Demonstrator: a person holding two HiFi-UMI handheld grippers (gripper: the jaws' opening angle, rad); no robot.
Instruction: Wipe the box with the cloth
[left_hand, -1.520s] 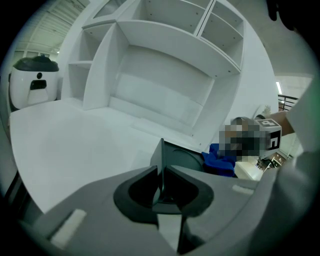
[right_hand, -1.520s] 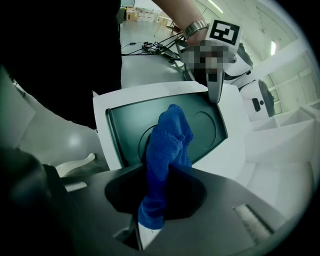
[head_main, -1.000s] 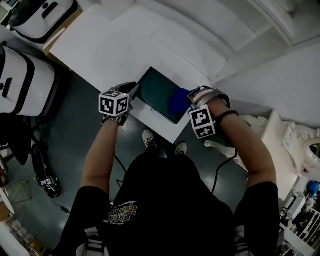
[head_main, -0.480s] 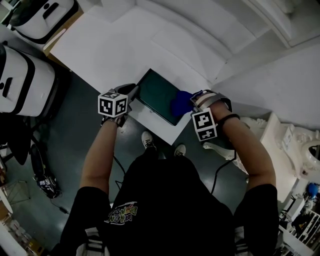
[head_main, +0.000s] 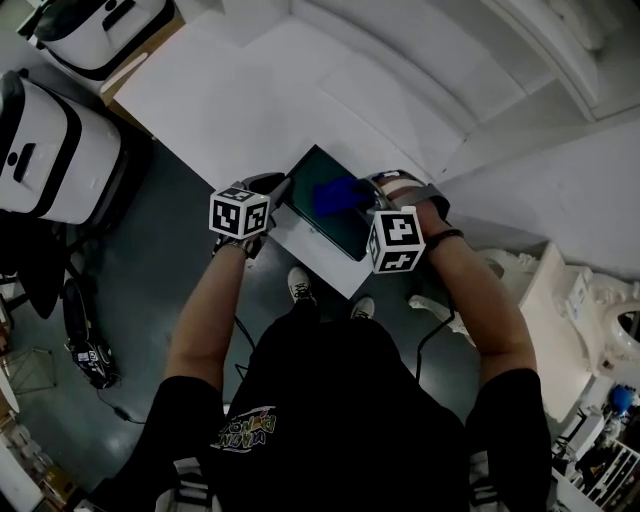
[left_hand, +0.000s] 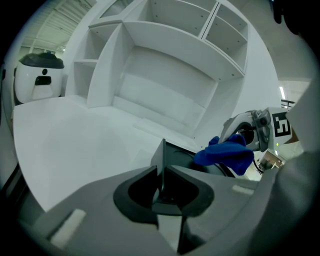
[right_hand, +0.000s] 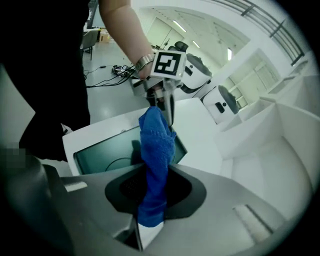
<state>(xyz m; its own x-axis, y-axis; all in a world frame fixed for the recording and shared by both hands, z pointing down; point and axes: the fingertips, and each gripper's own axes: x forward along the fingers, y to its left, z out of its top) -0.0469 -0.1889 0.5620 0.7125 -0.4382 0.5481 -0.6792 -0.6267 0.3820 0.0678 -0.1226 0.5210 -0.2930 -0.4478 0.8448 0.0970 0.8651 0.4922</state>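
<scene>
The box (head_main: 345, 228) is flat, with a dark green top and a white edge. It lies flat on the white counter (head_main: 250, 110), near the front corner. The left tool (left_hand: 161, 175) pinches its near edge. The cloth (right_hand: 156, 165) is blue, fluffy and bunched up. The right tool (right_hand: 150, 210) grips it over the box's top.

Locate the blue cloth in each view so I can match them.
Head view: blue cloth over the box, picture centre.
Left gripper view: blue cloth right of centre, above the box.
Right gripper view: blue cloth at centre, clamped in the right gripper.
Shared landmark: the dark-topped box, in all three.
</scene>
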